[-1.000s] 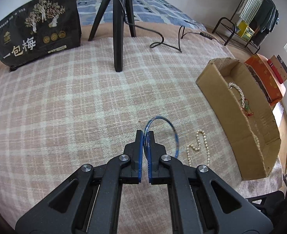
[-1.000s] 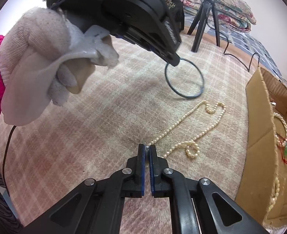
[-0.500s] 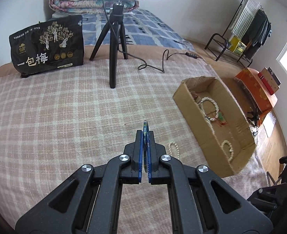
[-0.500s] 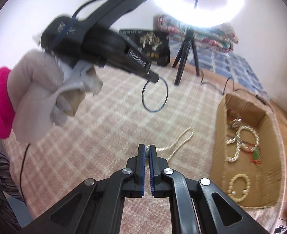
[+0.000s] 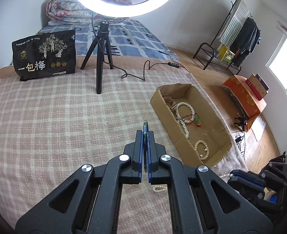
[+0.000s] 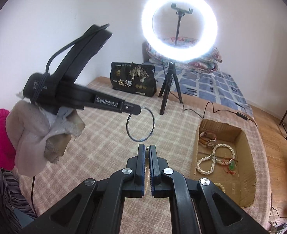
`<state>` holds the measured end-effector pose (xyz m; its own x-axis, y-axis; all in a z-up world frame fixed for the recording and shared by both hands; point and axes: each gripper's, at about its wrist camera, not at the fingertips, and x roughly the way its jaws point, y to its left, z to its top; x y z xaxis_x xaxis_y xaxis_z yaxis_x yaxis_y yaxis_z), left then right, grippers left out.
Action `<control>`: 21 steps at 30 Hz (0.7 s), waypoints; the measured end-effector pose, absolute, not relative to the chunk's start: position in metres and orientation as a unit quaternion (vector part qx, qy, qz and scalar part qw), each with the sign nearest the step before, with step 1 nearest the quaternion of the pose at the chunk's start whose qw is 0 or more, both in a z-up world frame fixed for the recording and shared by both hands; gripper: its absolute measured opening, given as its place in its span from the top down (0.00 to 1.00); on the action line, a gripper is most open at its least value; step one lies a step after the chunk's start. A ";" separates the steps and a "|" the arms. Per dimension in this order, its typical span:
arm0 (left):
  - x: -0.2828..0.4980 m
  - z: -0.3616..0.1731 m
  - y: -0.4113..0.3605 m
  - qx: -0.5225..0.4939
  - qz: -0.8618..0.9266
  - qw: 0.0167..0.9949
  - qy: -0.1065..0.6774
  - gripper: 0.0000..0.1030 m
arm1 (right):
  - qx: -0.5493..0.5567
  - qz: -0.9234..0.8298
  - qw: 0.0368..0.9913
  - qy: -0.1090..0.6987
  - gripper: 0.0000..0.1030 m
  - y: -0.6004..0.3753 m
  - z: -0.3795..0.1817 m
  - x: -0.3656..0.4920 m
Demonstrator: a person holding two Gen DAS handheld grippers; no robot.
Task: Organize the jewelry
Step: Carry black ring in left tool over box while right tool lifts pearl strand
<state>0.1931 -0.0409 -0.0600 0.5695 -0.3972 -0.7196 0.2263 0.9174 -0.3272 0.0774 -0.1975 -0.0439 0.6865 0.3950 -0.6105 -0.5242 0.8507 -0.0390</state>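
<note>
My left gripper point(image 5: 145, 134) is shut on a thin dark blue bangle point(image 5: 145, 125), seen edge-on between the pads and held high above the checked blanket. In the right wrist view the bangle point(image 6: 140, 123) hangs as a full ring from the left gripper point(image 6: 136, 110). My right gripper point(image 6: 147, 150) is shut on a pearl necklace point(image 6: 147, 172) that hangs down between the jaws; its lower end point(image 5: 160, 188) shows in the left wrist view. The cardboard box point(image 5: 211, 120) lies to the right with pearl strands point(image 5: 183, 115) and a bead bracelet point(image 5: 202, 149) inside.
A ring light on a black tripod point(image 5: 102, 58) stands at the back of the blanket, its cable point(image 5: 143, 72) trailing right. A black snack bag point(image 5: 45, 55) stands at the back left. The box point(image 6: 247, 156) sits near the bed's right edge, floor beyond.
Both grippers have risen well above the blanket. The right one has lifted the pearl necklace off the blanket. The bangle stays clamped in the left one.
</note>
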 end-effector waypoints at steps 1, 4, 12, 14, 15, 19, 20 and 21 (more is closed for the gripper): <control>0.191 -0.058 -0.042 -0.100 -0.179 0.880 0.428 0.99 | -0.105 0.251 0.914 0.302 0.99 -0.201 -0.041 0.078; 0.186 -0.052 -0.048 -0.102 -0.190 0.881 0.421 0.99 | -0.102 0.243 0.920 0.290 0.99 -0.210 -0.029 0.074; 0.171 -0.035 -0.076 -0.091 -0.229 0.879 0.408 0.99 | -0.095 0.211 0.938 0.257 0.99 -0.242 0.008 0.067; 0.167 -0.032 -0.084 -0.085 -0.238 0.878 0.407 0.99 | -0.092 0.200 0.942 0.252 0.99 -0.253 0.016 0.068; 0.166 -0.031 -0.088 -0.082 -0.241 0.878 0.406 0.99 | -0.090 0.195 0.944 0.250 0.99 -0.258 0.018 0.070; 0.164 -0.027 -0.102 -0.079 -0.254 0.876 0.403 0.99 | -0.085 0.178 0.949 0.245 0.99 -0.275 0.024 0.077; 0.164 -0.026 -0.105 -0.078 -0.257 0.875 0.402 0.99 | -0.086 0.174 0.950 0.245 0.99 -0.278 0.025 0.080; 0.164 -0.025 -0.107 -0.077 -0.259 0.875 0.401 0.99 | -0.086 0.172 0.950 0.245 0.99 -0.281 0.026 0.083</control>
<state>0.1635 -0.1075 -0.0251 0.5434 -0.5153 -0.6627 0.3923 0.8538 -0.3422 0.0832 -0.2807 0.0261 0.8212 0.2844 -0.4947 -0.3683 0.9263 -0.0790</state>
